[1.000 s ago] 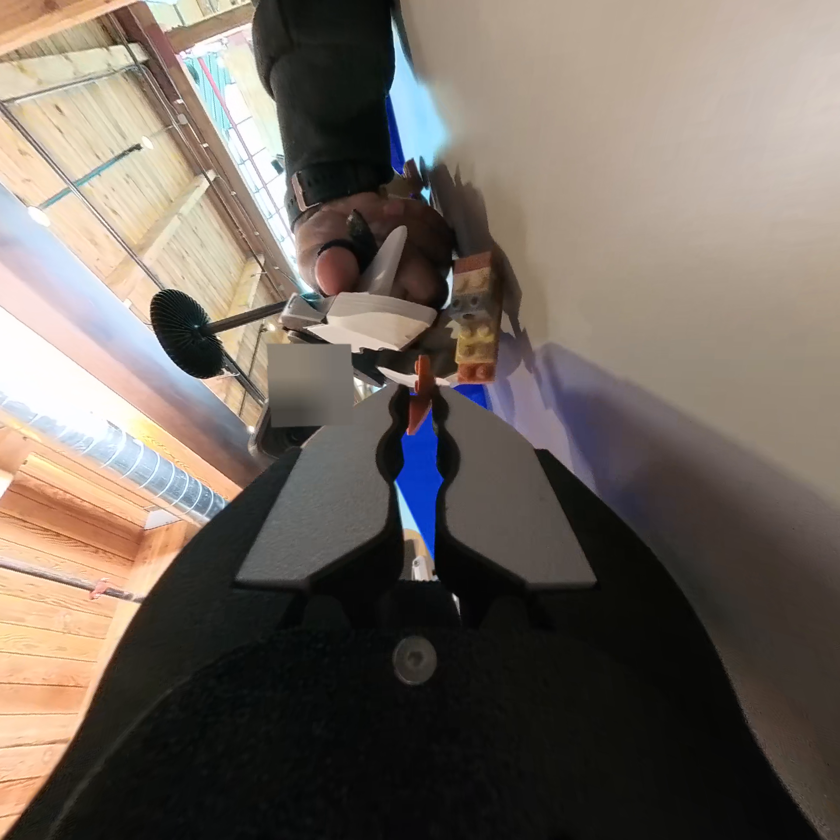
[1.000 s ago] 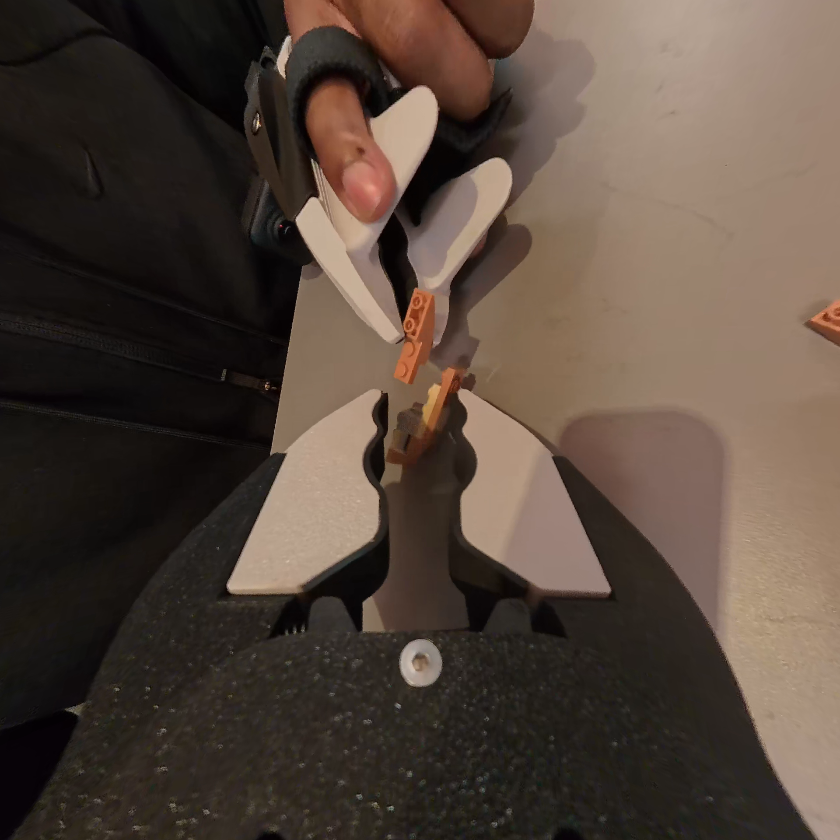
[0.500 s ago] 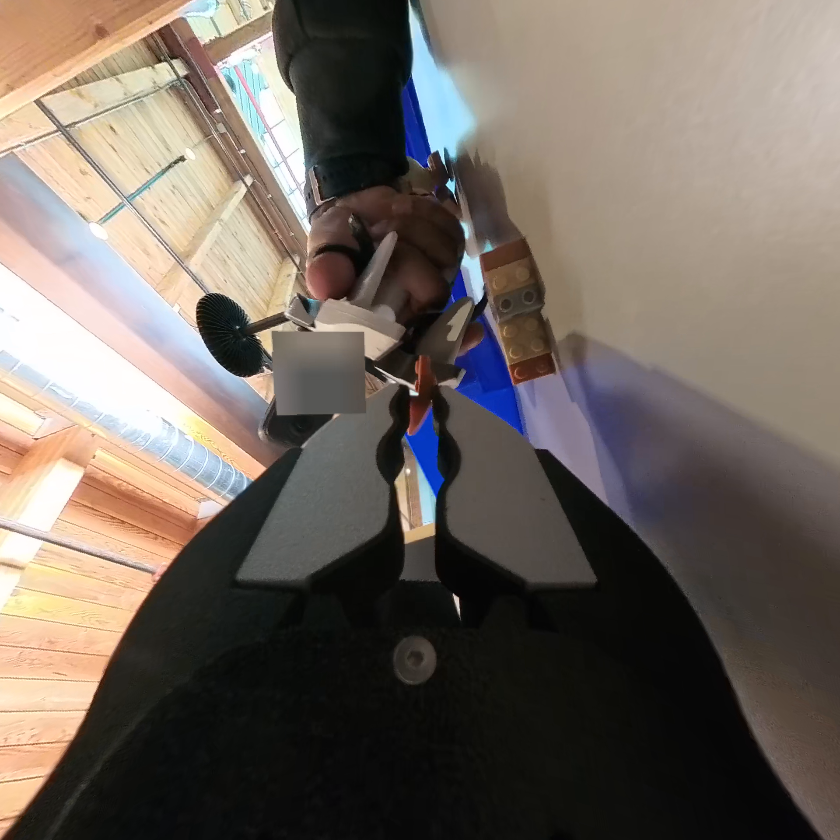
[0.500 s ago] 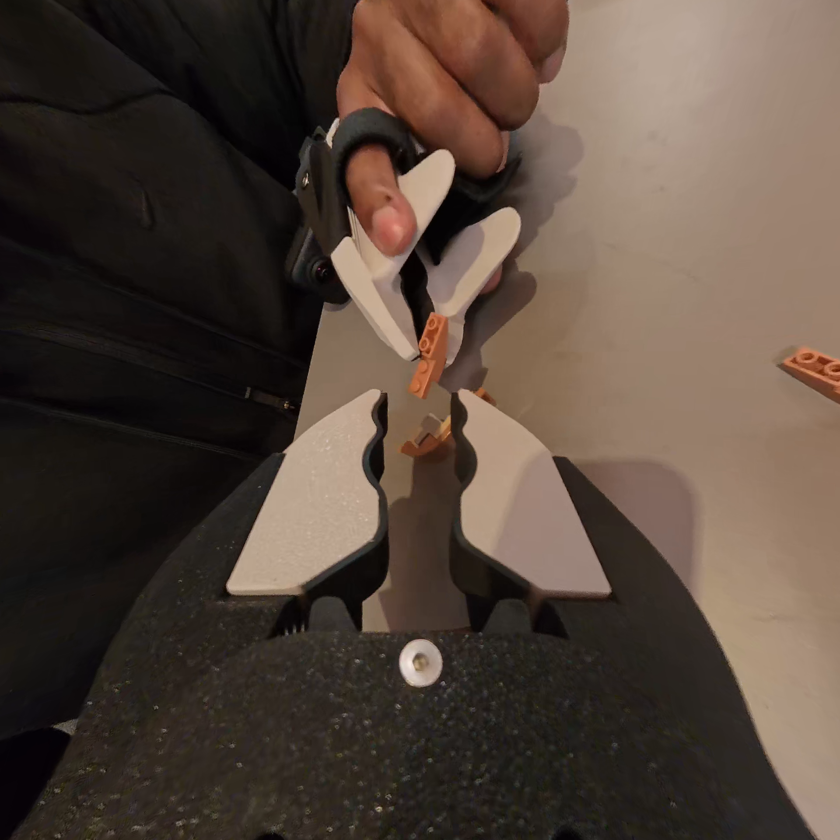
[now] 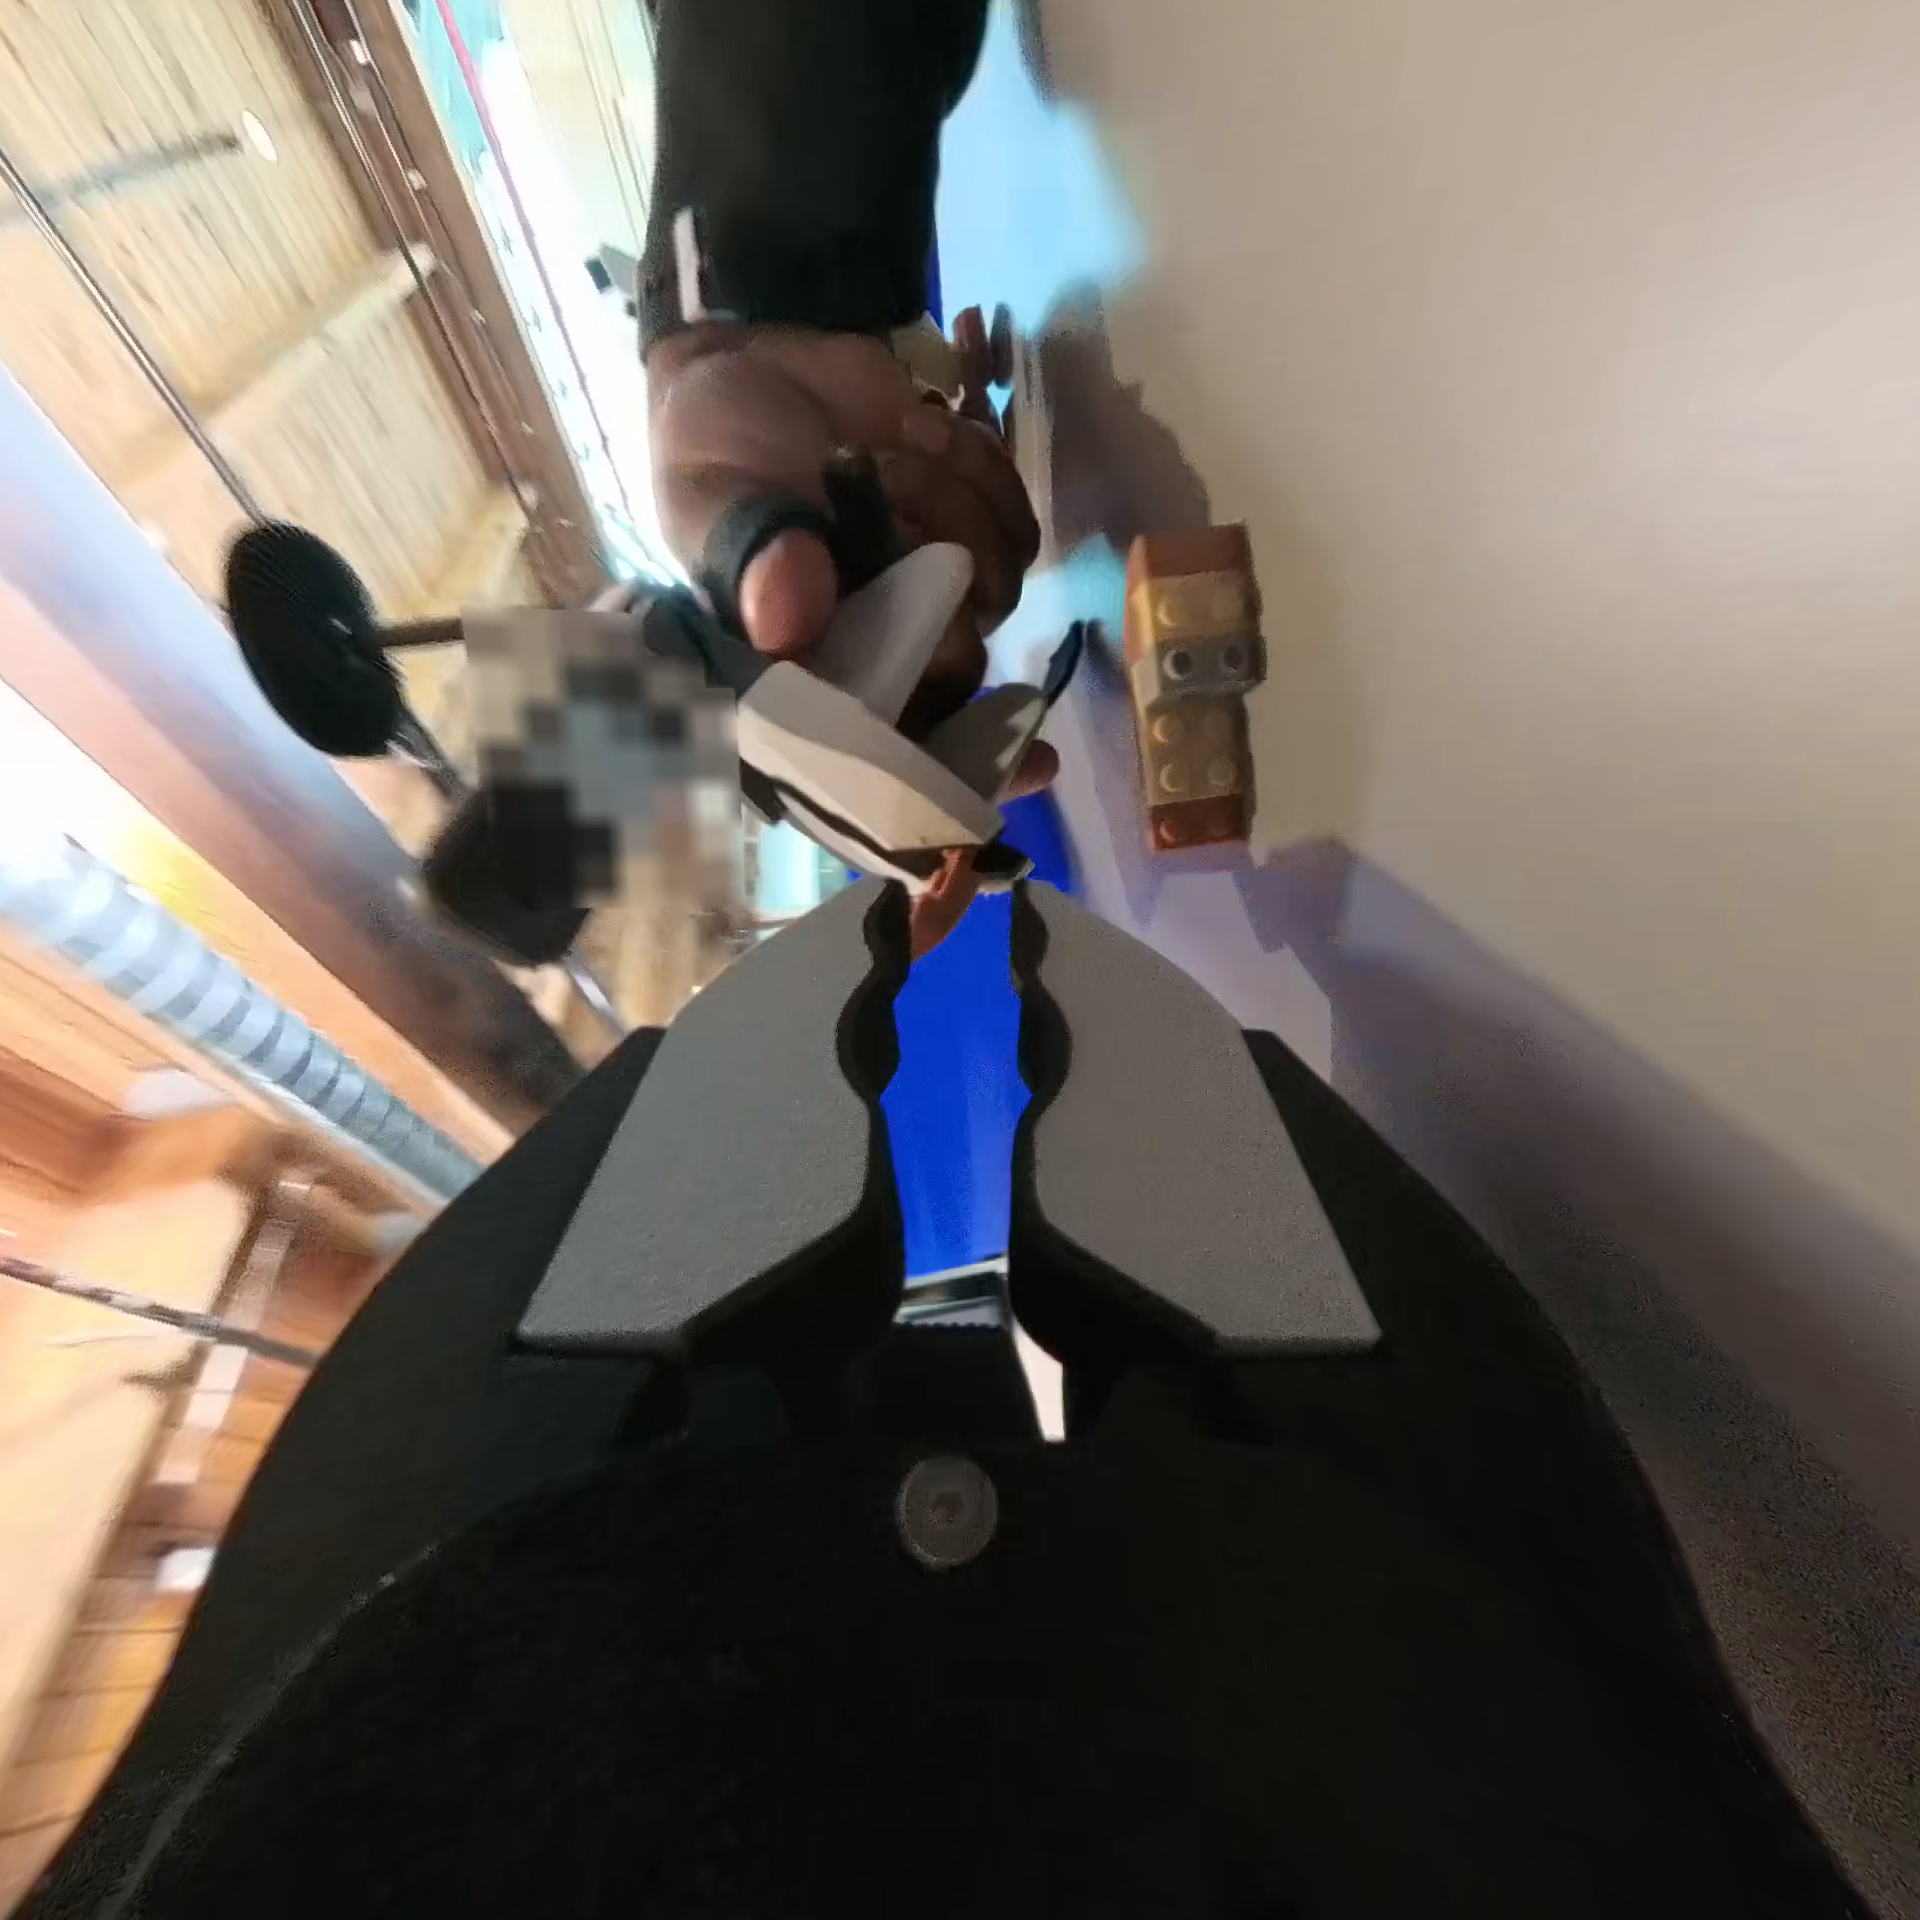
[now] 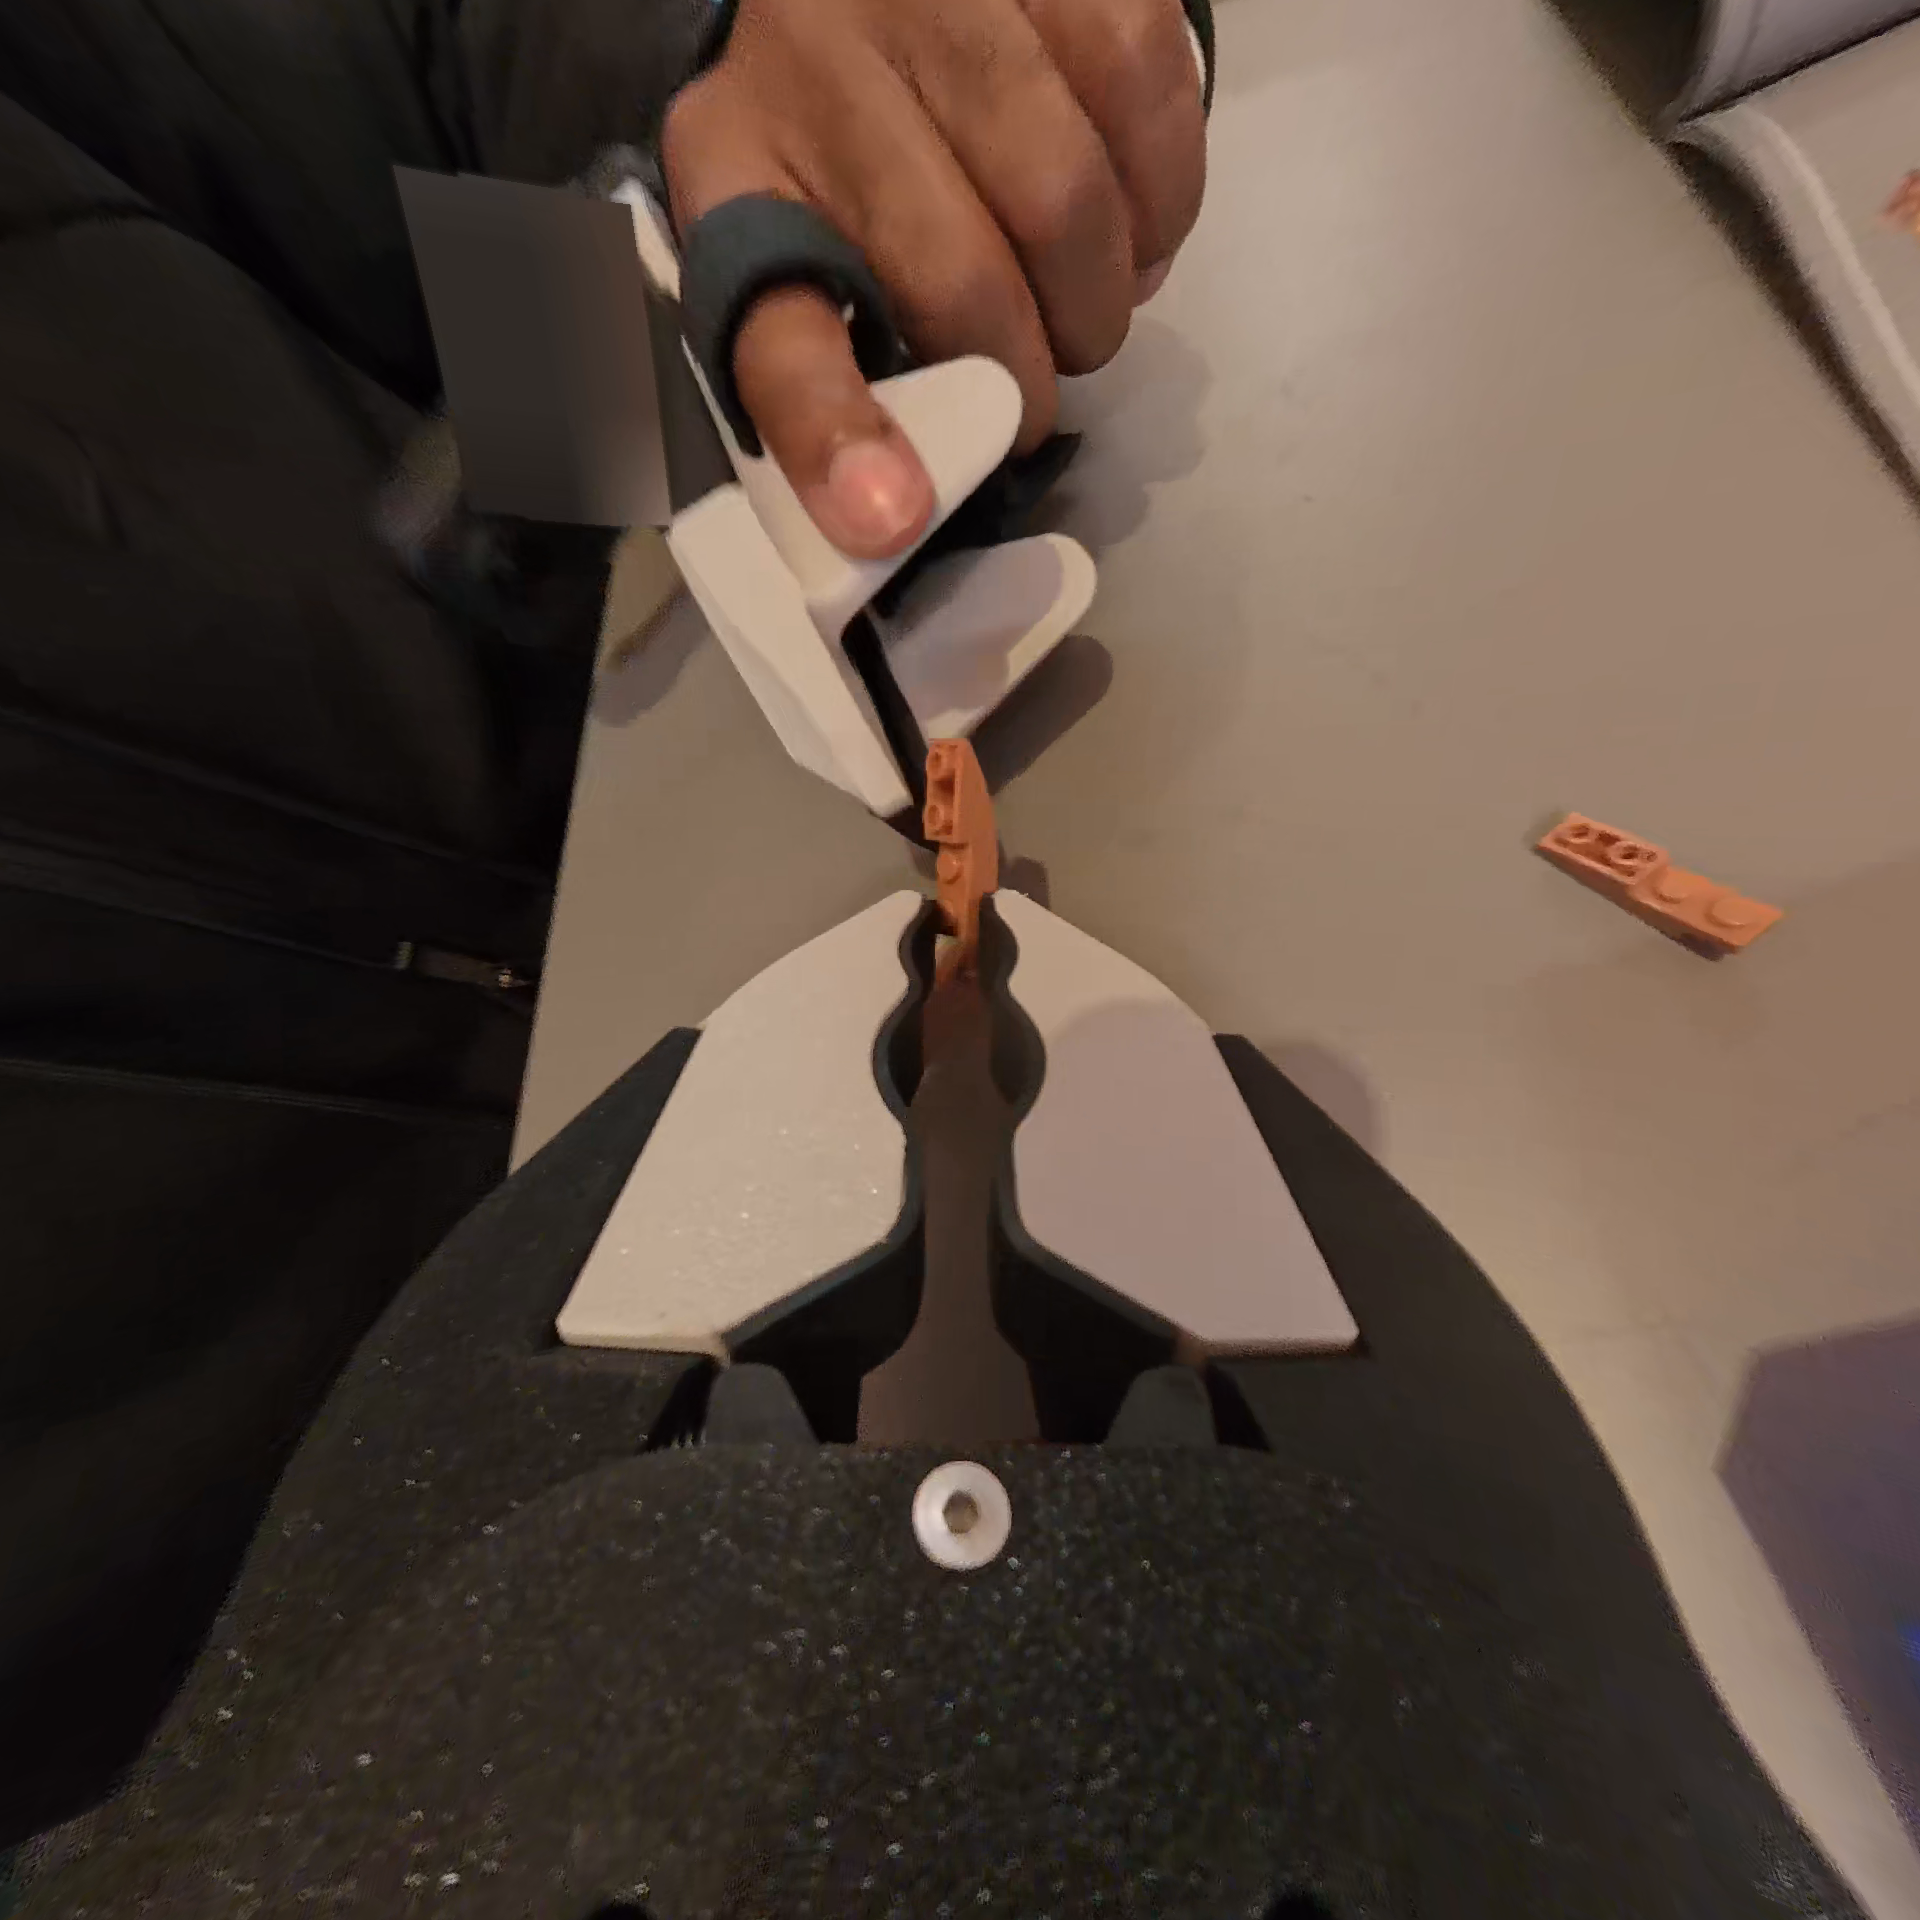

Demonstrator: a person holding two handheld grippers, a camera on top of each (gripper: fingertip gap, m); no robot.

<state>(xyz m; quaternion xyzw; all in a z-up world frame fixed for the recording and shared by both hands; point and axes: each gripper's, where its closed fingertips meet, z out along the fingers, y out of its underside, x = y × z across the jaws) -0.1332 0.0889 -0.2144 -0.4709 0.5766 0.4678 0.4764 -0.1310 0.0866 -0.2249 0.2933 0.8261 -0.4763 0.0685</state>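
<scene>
Orange plastic is the focus of both views: a slim orange piece [image 6: 961, 847] with studs on one face hangs between the 2 grippers above the grey table [image 6: 1403, 623]. From the right wrist view, the right gripper [image 6: 958, 906] has its pale fingers nearly together, pinching the lower end of that piece, while the upper end lies beside the tips of the left gripper [image 6: 940, 790], which a hand [image 6: 935, 208] drives from above. That view does not settle whether the far gripper's pads press on the piece.

From the left wrist view, the left gripper [image 5: 951, 899] shows its grey fingers spread, with blue background visible between them. The orange piece [image 5: 938, 902] sits by the left-hand finger, and a clear gap separates it from the right-hand one, so nothing is clamped there. Just past the tips, the right gripper [image 5: 961, 852] closes on the far end of the piece.

Only the left wrist view shows a stack of bricks [image 5: 1195, 686], tan and grey with brown ends, lying on the table beyond the grippers, plus wooden ceiling boards [image 5: 208, 260] and a black round fan-like fixture [image 5: 301, 634], all blurred. Only the right wrist view shows a second orange plate [image 6: 1652, 881] lying flat on the table, well apart to the right, and the person's dark jacket [image 6: 260, 727] at the table's edge.
</scene>
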